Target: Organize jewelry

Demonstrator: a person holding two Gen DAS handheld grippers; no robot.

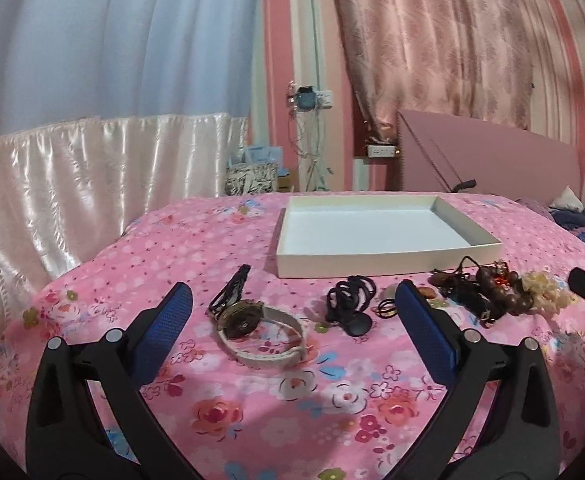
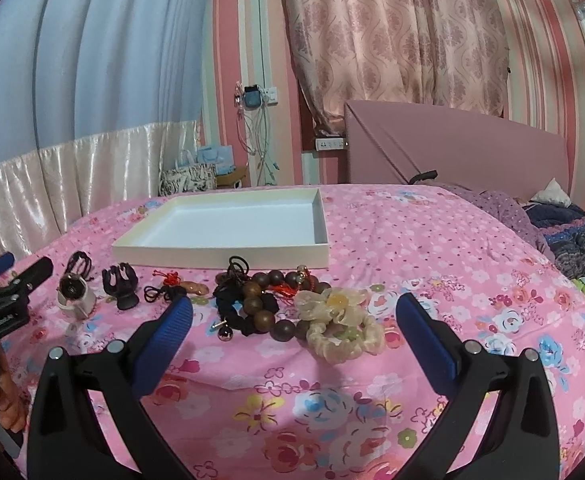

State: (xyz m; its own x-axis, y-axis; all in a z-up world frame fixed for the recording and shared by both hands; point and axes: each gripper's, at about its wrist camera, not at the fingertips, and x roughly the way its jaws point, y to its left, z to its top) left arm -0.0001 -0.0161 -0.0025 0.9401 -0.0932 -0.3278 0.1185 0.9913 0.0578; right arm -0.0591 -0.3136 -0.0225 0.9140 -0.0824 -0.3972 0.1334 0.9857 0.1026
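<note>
A shallow white box (image 1: 384, 268) (image 2: 228, 255) lies open on the pink floral bedspread. In front of it lies a row of jewelry. A white-strap watch (image 1: 252, 326) (image 2: 74, 292) and a black claw clip (image 1: 346, 304) (image 2: 119, 280) are on the left. Brown wooden beads (image 1: 504, 296) (image 2: 264, 312), black hair ties (image 2: 234, 300) and a cream scrunchie (image 1: 544, 296) (image 2: 338, 328) are on the right. My left gripper (image 1: 292, 304) is open above the watch and clip. My right gripper (image 2: 294, 312) is open above the beads and scrunchie. Both are empty.
The bed's pink headboard (image 2: 472, 148) stands at the back right, with dark bedding (image 2: 572, 236) piled on the right. Curtains (image 1: 92, 120) hang past the bed's left and far edges. The left gripper also shows at the left edge of the right wrist view (image 2: 8, 280).
</note>
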